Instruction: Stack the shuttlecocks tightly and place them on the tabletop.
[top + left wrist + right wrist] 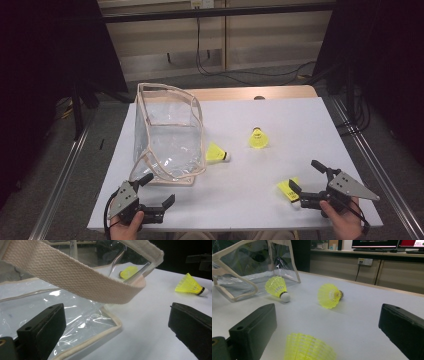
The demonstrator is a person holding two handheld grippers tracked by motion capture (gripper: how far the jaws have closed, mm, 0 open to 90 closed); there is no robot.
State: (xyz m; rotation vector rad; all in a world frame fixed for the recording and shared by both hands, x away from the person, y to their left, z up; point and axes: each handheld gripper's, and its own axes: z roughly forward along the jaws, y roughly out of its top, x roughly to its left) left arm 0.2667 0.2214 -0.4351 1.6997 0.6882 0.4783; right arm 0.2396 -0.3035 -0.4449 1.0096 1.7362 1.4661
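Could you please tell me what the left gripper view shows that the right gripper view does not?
The left gripper view alone shows the bag's woven strap close up, arching over its clear side. The right gripper view alone shows a third shuttlecock lying between the open right tool, plus cabinets behind. Both share the clear bag and two yellow shuttlecocks, including the white-tipped one, on the white table.

Three yellow shuttlecocks point(259, 138) lie on the white table point(300, 115) beside a clear bag point(167, 135).
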